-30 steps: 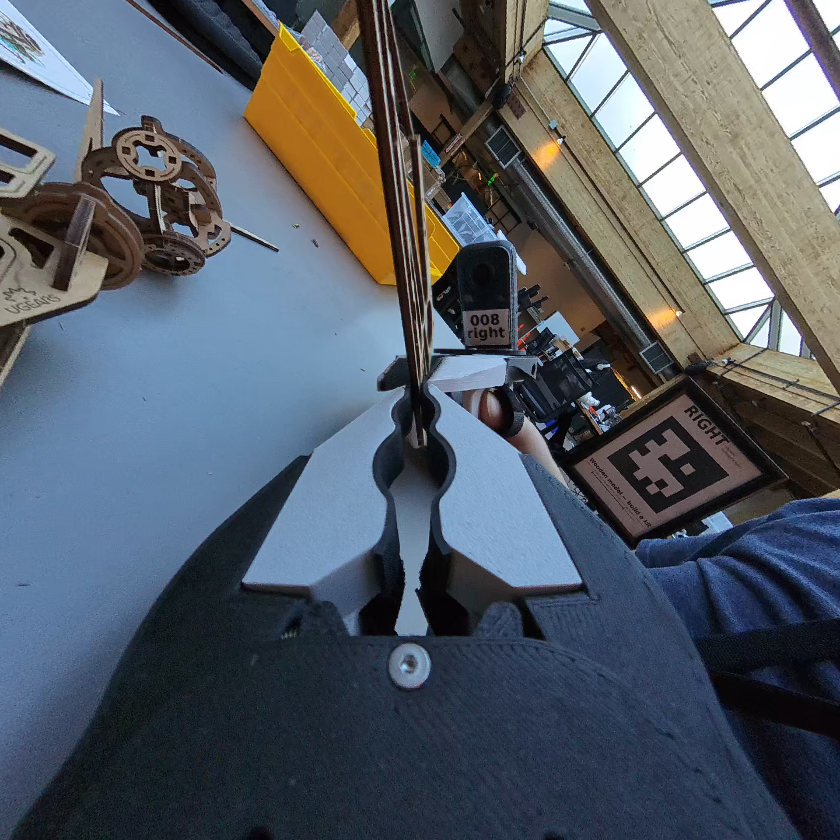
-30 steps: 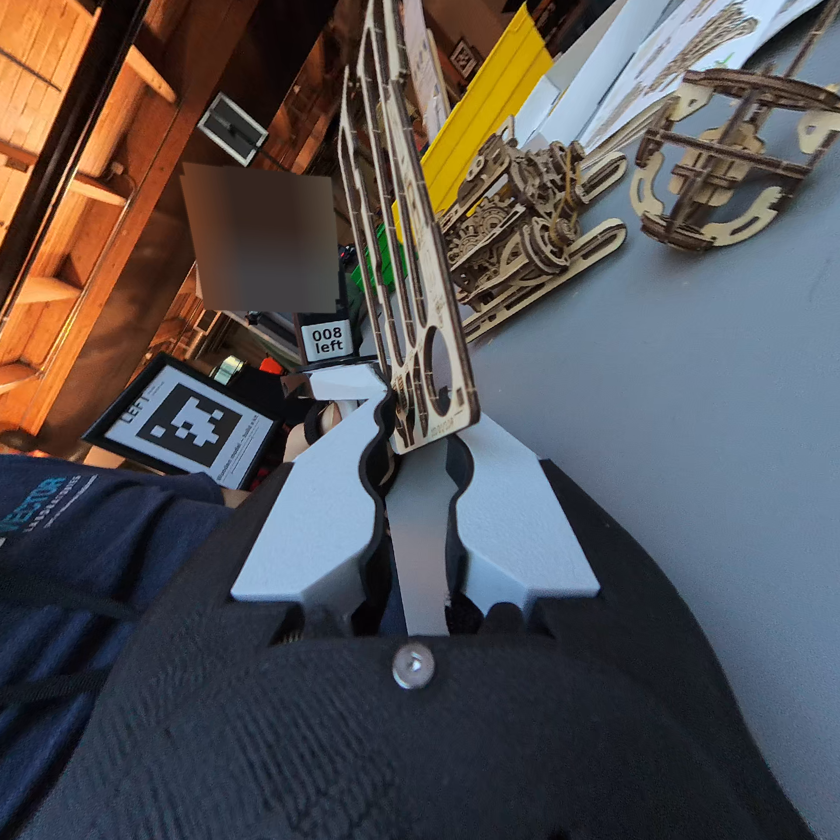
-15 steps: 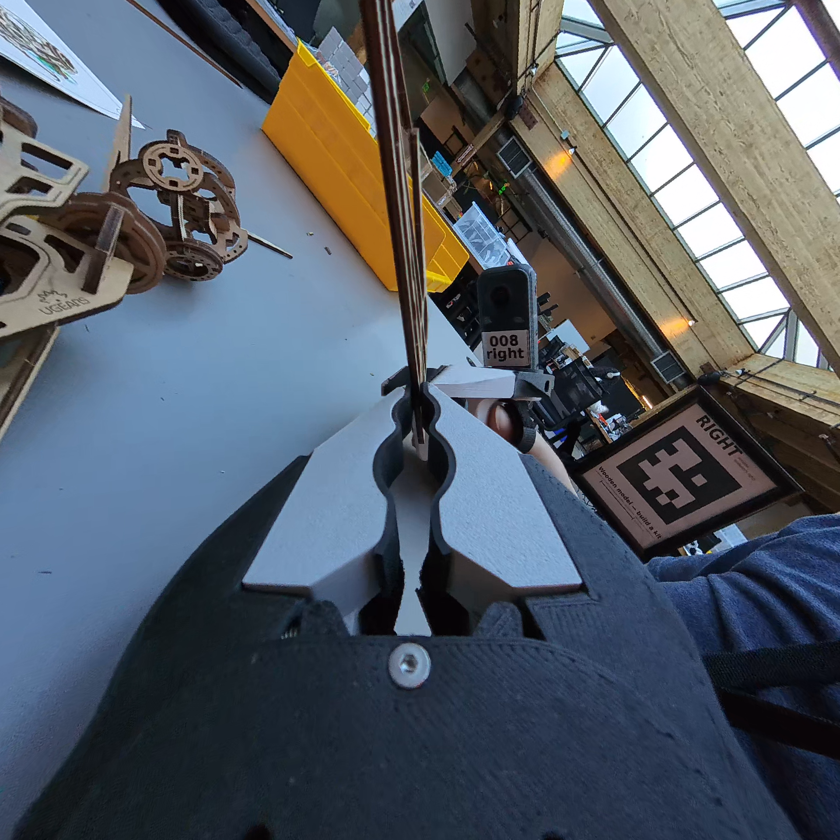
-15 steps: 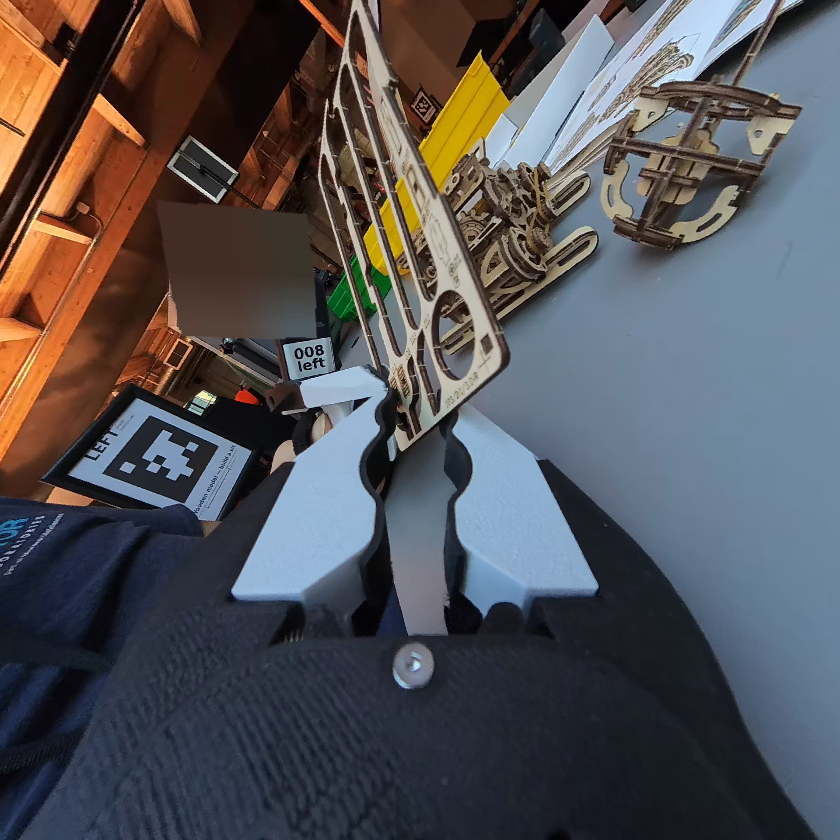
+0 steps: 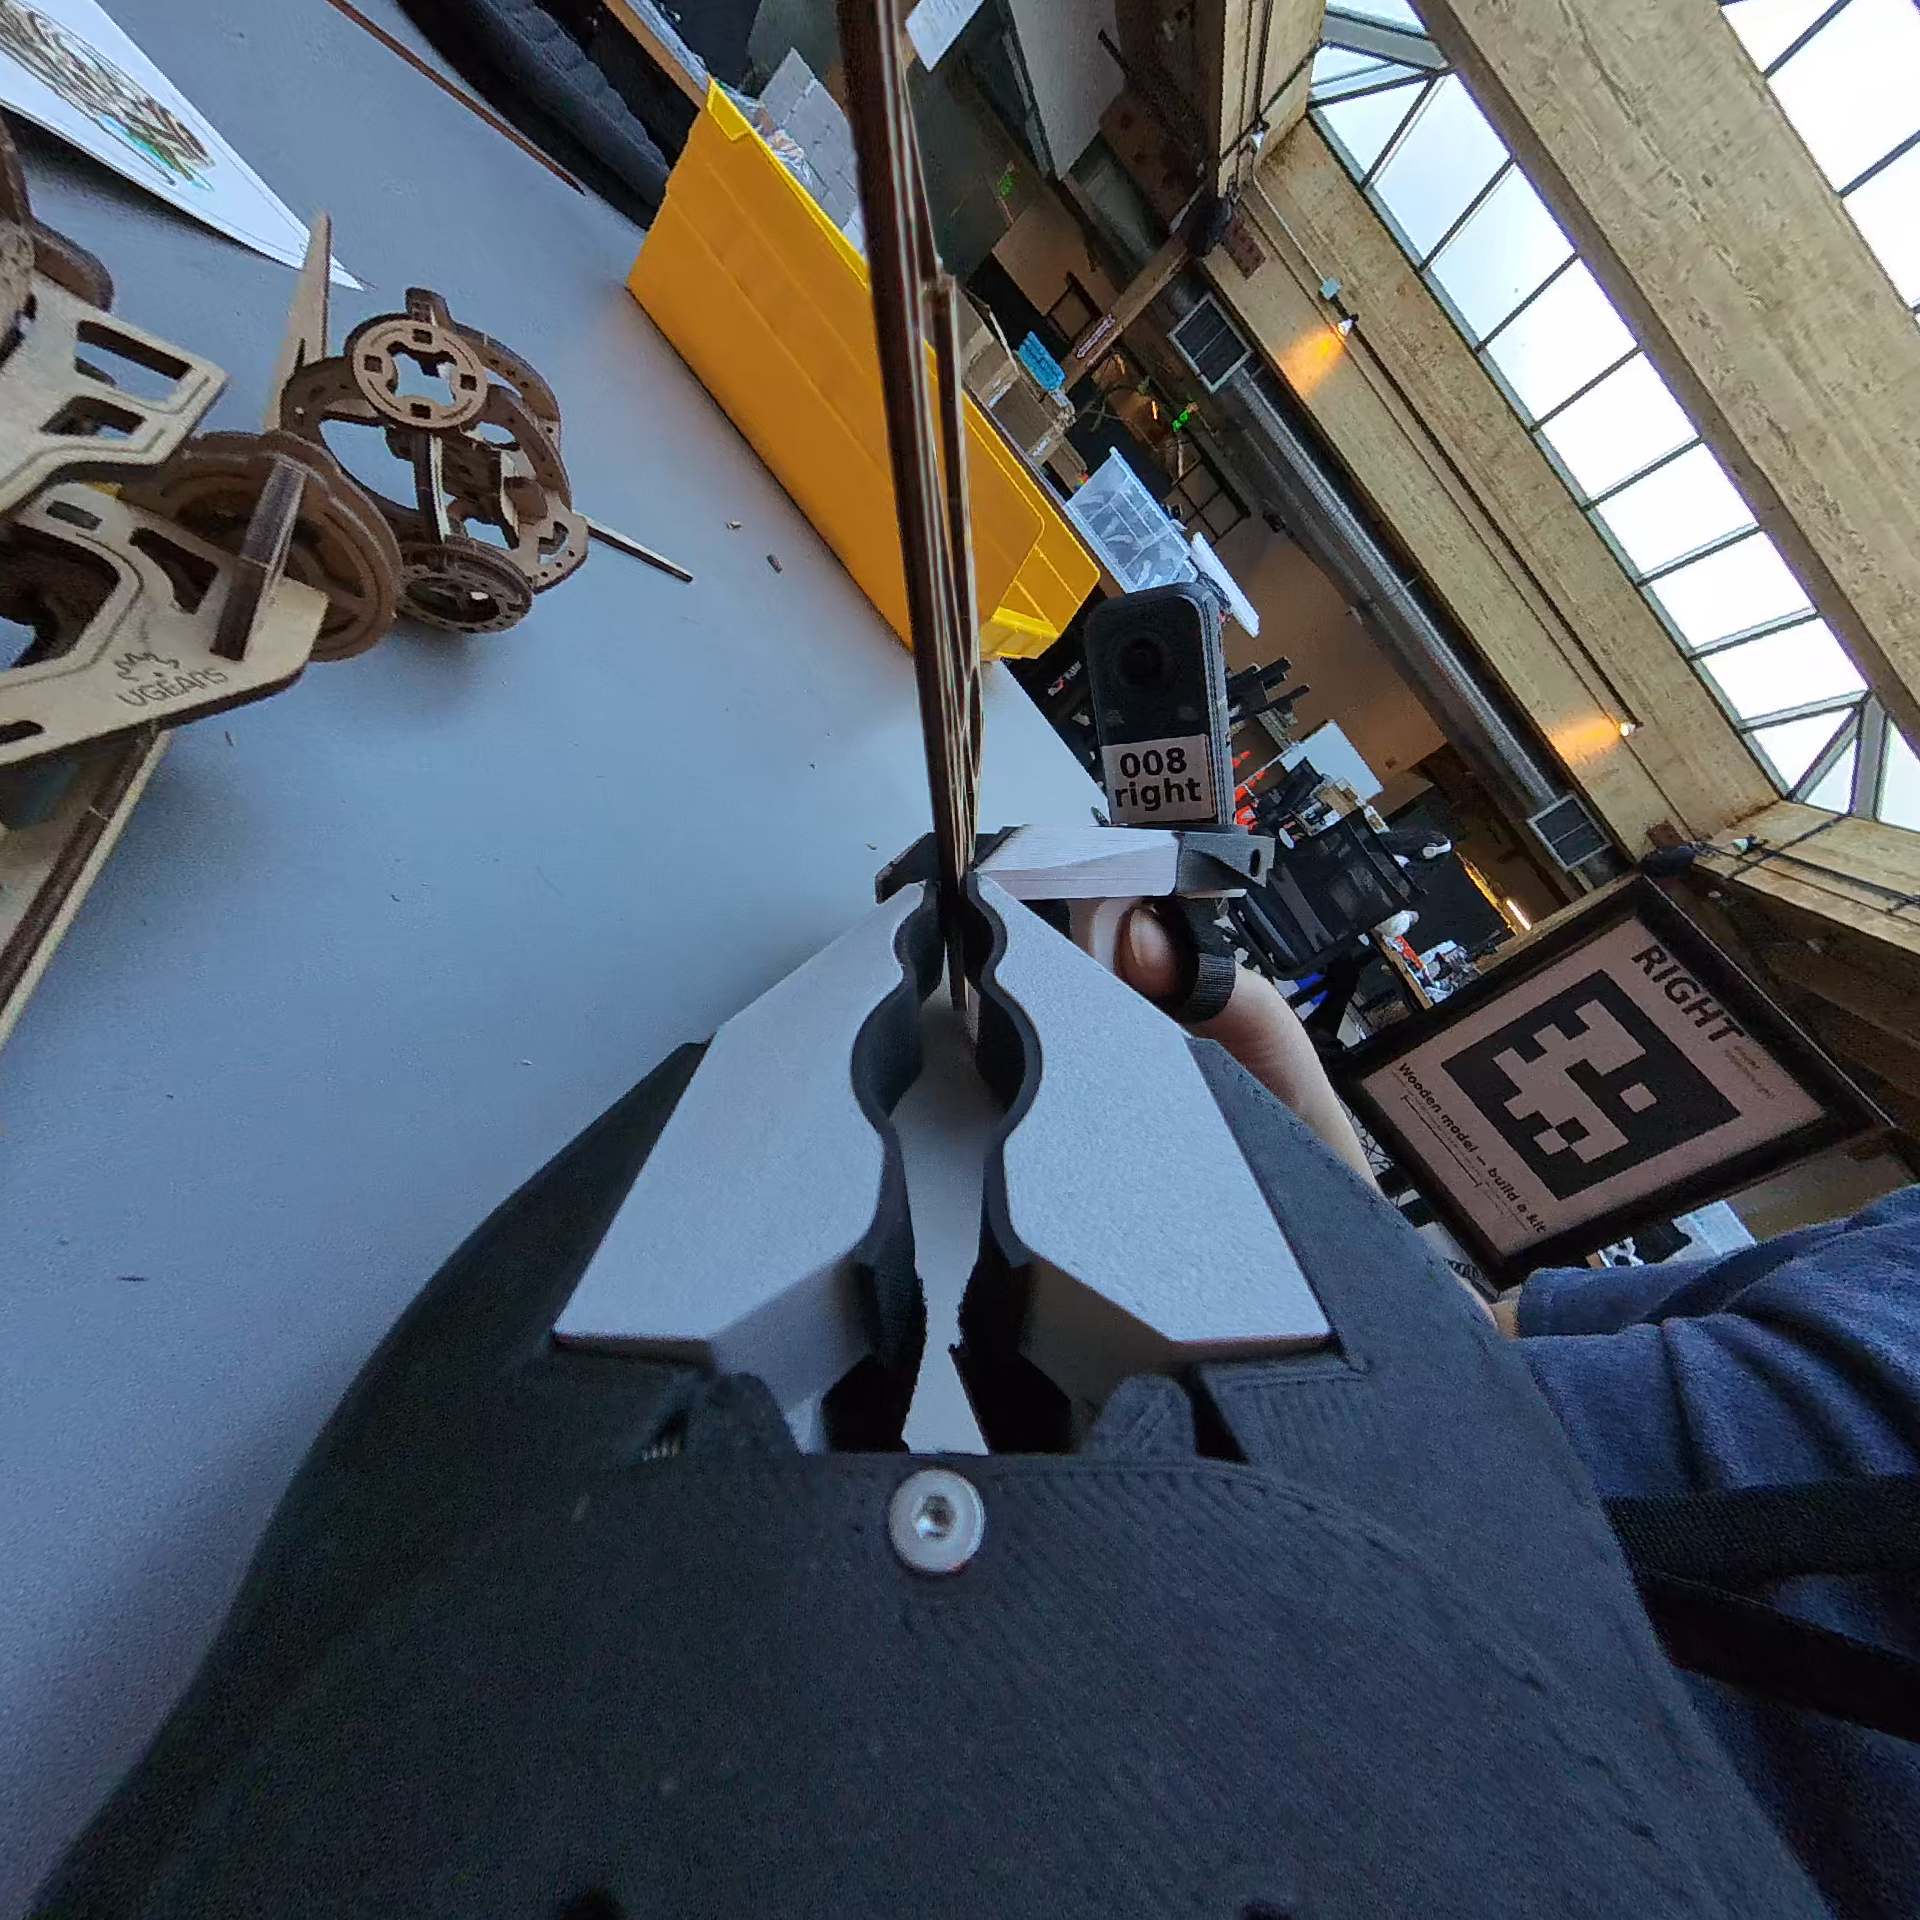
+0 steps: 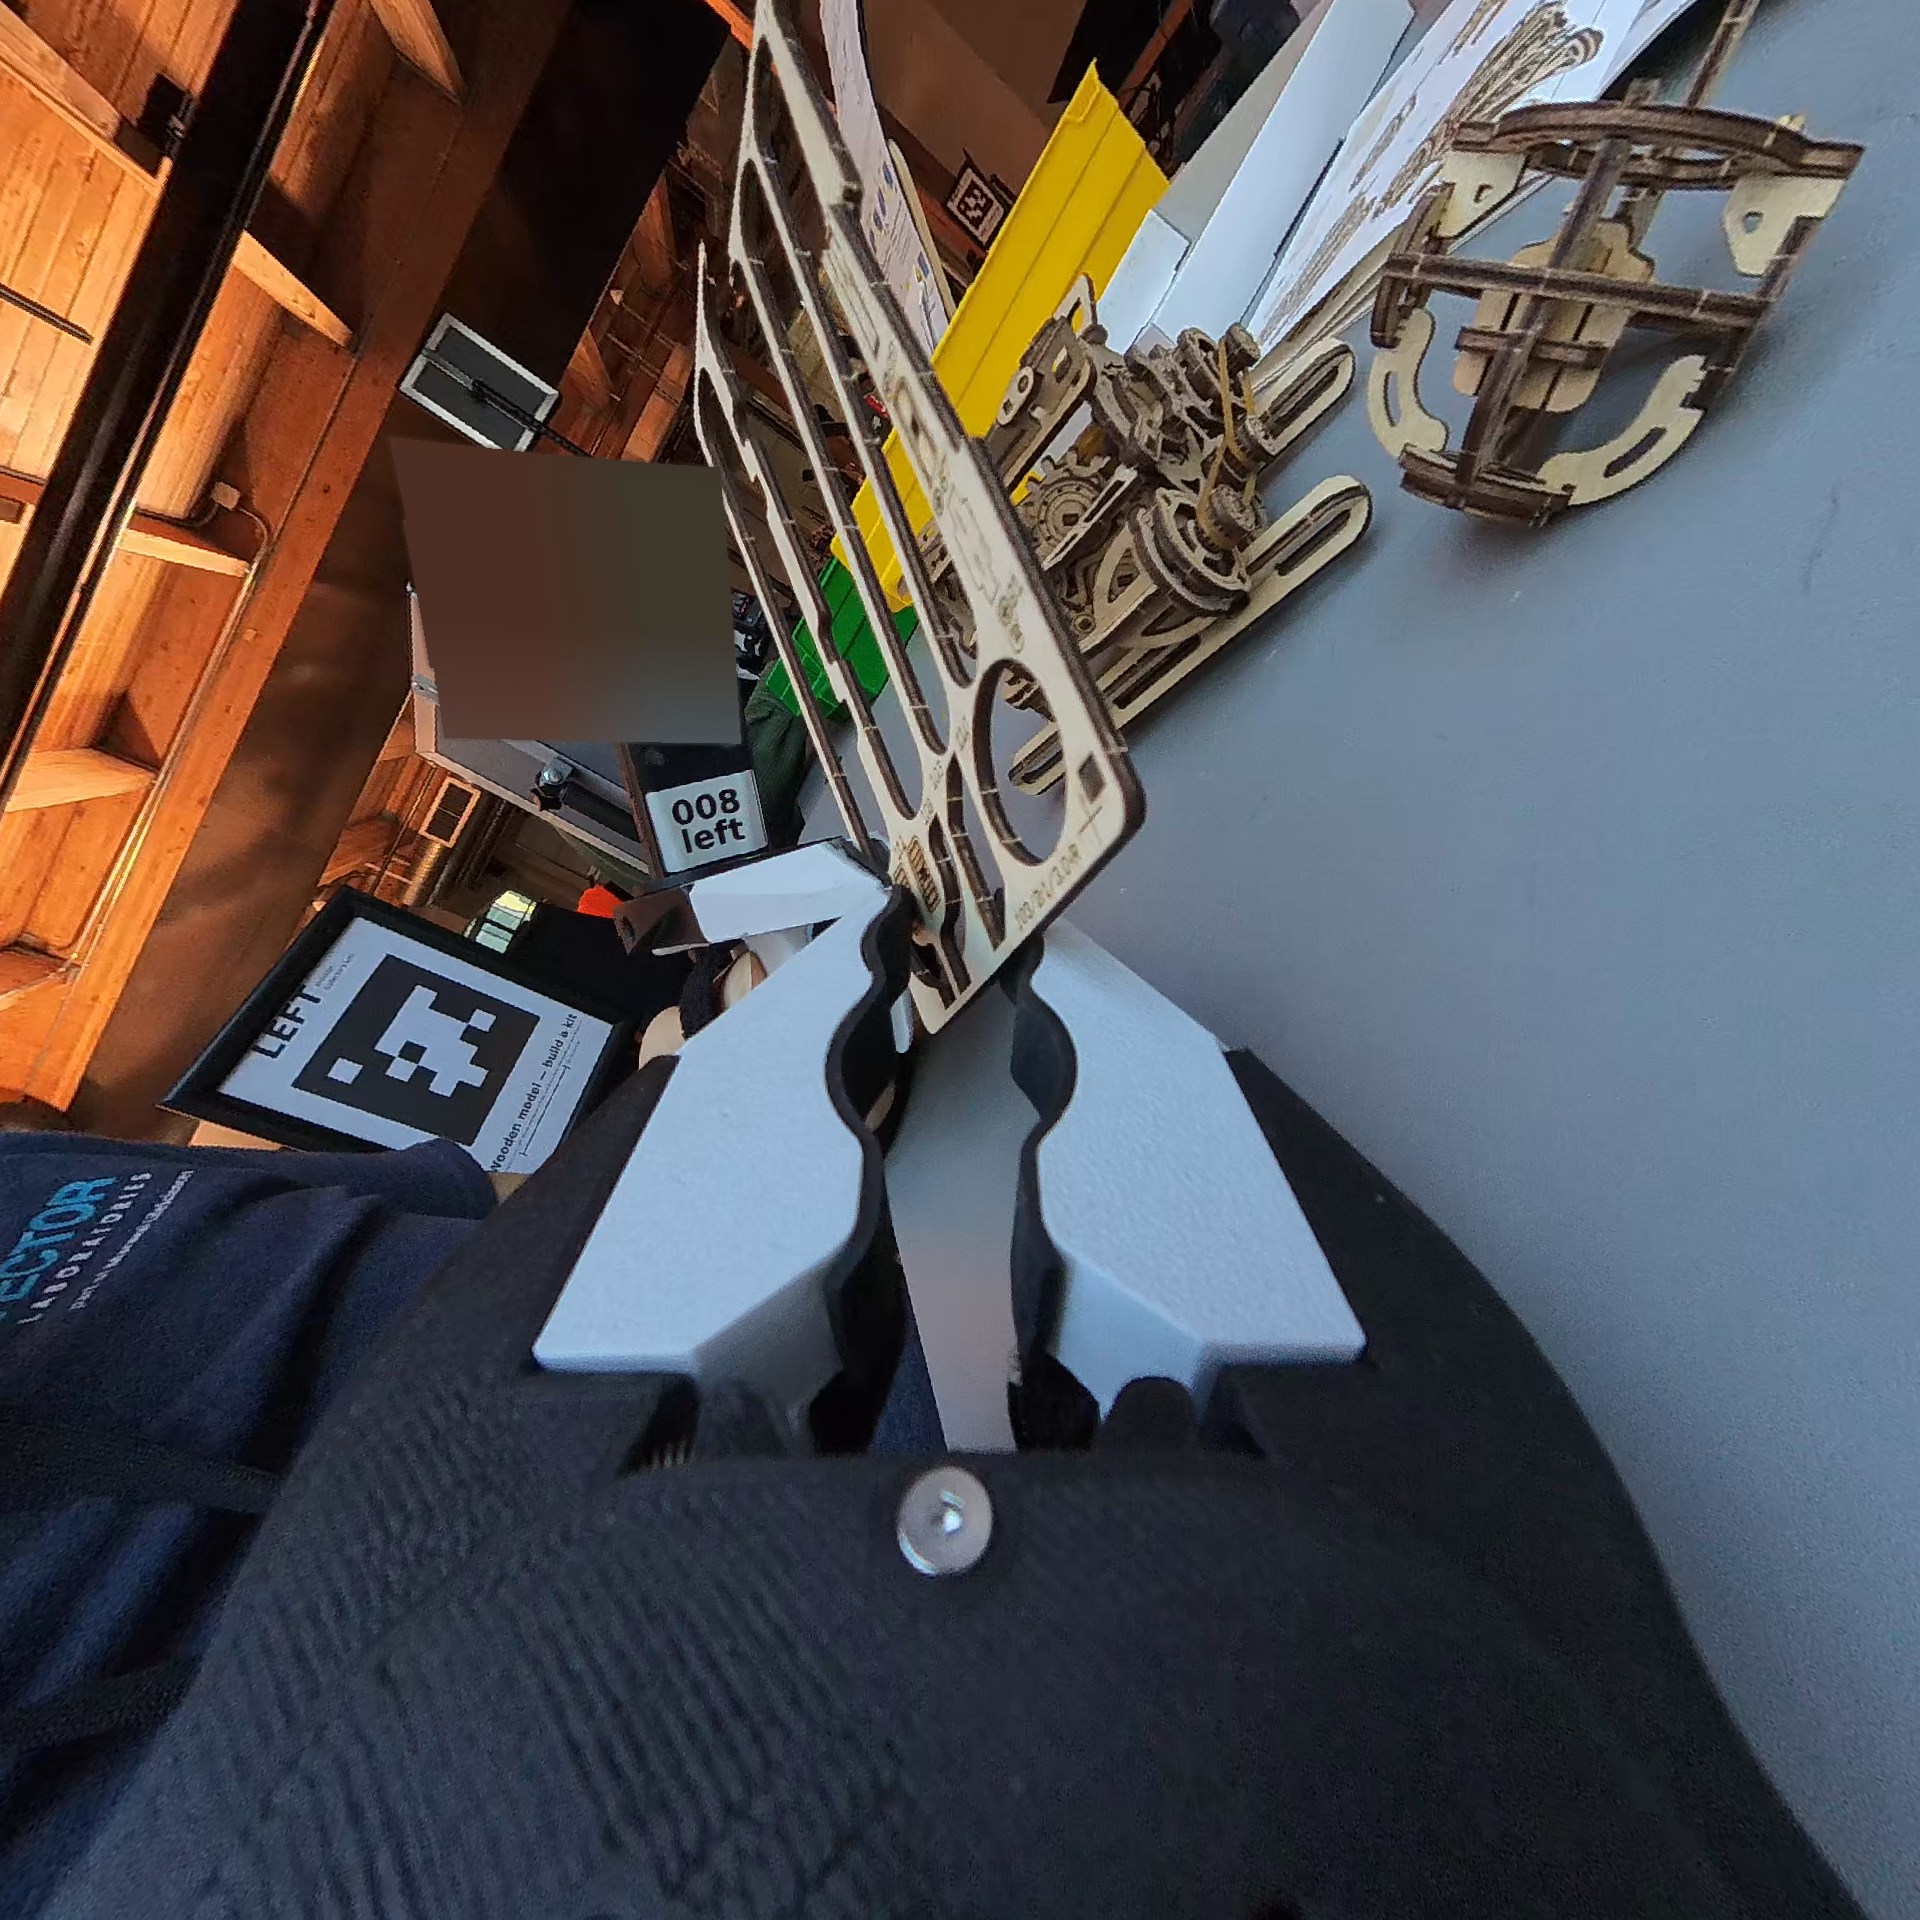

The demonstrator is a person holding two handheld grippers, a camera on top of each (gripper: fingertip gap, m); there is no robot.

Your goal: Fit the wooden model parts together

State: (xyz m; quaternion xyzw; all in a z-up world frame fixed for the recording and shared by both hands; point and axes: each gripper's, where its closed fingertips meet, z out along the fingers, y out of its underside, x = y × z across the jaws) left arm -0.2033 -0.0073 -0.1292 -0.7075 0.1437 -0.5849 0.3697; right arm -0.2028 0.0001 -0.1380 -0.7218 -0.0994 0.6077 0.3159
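Note:
A thin laser-cut wooden parts sheet (image 5: 914,416) stands upright over the grey table (image 5: 416,935). It is edge-on in the left wrist view and shows its cut-out face (image 6: 1039,894) in the right wrist view. My left gripper (image 5: 951,925) is shut on its lower edge. My right gripper (image 6: 961,956) grips the same sheet at its bottom corner, with the sheet tilted across its jaws. Each gripper shows in the other's view: the right (image 5: 1081,862), the left (image 6: 769,883). They meet at the sheet.
Part-built wooden models stand on the table: a wheel-like one (image 5: 426,457), a larger one (image 5: 135,582), a geared one (image 6: 1143,499) and a cage-like frame (image 6: 1590,301). A yellow bin (image 5: 810,343) lies behind. Framed marker cards (image 5: 1590,1091) (image 6: 416,1039) stand near the person's blue sleeves. Only a small space, under 4 cm, lies between the two pairs of fingers.
In the right wrist view the sheet has turned from nearly edge-on to showing its face, leaning right. Both grippers have shifted slightly over the table and kept their hold.

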